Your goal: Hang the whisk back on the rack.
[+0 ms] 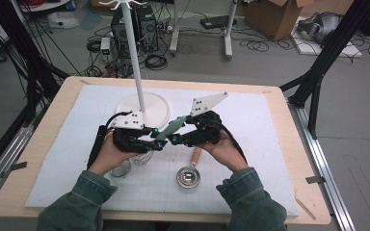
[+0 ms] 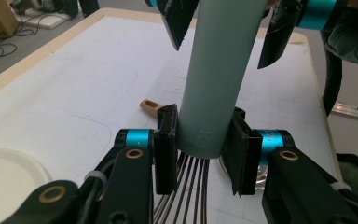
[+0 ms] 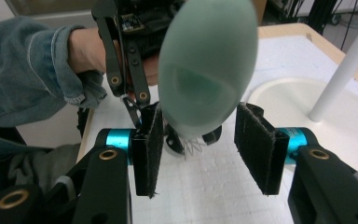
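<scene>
Faint embossed marks near the handle's point(image 2: 216, 70) wire end are too blurred to read. The left gripper point(image 2: 204, 149) clamps that end of the whisk point(image 1: 166, 131), held above the mat point(image 1: 250, 139). The right gripper's point(image 3: 200, 144) jaws stand apart around the handle's rounded tip, one pad point(image 3: 256, 149) clear.

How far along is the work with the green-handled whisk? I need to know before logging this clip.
Done: the pale green-handled wire whisk is lifted off the white mat, clamped near its wire end by the left gripper. In hand: the right gripper straddles the handle's rounded tip, pads apart, not pressing. Left: the white stand bears nothing; the wooden-handled metal strainer still lies on the mat.
</scene>
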A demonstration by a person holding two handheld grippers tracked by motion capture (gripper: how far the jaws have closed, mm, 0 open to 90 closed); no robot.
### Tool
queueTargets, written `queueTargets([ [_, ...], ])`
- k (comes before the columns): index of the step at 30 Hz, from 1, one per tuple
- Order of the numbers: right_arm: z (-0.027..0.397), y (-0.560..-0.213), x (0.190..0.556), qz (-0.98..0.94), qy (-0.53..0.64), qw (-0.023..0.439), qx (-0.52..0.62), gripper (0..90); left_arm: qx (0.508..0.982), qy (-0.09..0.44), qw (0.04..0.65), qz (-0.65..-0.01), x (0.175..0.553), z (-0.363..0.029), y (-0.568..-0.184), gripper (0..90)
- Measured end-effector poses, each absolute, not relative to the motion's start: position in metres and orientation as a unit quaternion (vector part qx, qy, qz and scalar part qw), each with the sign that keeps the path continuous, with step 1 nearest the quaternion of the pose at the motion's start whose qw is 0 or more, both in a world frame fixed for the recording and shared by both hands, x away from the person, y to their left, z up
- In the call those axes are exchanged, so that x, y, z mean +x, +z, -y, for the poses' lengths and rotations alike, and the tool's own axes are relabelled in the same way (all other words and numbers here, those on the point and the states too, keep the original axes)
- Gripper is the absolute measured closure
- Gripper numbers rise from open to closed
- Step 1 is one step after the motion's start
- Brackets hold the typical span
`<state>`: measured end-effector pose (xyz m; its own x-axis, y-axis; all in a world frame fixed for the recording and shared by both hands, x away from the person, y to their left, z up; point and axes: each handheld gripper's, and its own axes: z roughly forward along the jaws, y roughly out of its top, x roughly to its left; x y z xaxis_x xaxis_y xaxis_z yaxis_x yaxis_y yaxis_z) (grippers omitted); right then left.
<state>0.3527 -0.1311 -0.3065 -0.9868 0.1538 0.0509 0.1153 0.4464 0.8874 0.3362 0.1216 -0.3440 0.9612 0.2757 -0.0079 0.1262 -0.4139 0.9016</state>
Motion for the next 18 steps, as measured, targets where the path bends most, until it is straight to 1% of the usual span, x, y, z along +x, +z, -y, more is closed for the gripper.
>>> queueTargets([
  [10,0.123,-0.303,0.353,-0.833,0.548,0.014,0.073,56.9,0.831,0.068,0.539,-0.117,0.335,-0.127,-0.338,67.6],
  [15,0.117,-0.300,0.353,-0.826,0.560,0.007,0.065,65.1,0.827,0.065,0.545,-0.121,0.335,-0.131,-0.337,67.8],
  [18,0.113,-0.298,0.353,-0.825,0.562,0.007,0.062,65.7,0.824,0.065,0.549,-0.124,0.335,-0.134,-0.336,67.8],
])
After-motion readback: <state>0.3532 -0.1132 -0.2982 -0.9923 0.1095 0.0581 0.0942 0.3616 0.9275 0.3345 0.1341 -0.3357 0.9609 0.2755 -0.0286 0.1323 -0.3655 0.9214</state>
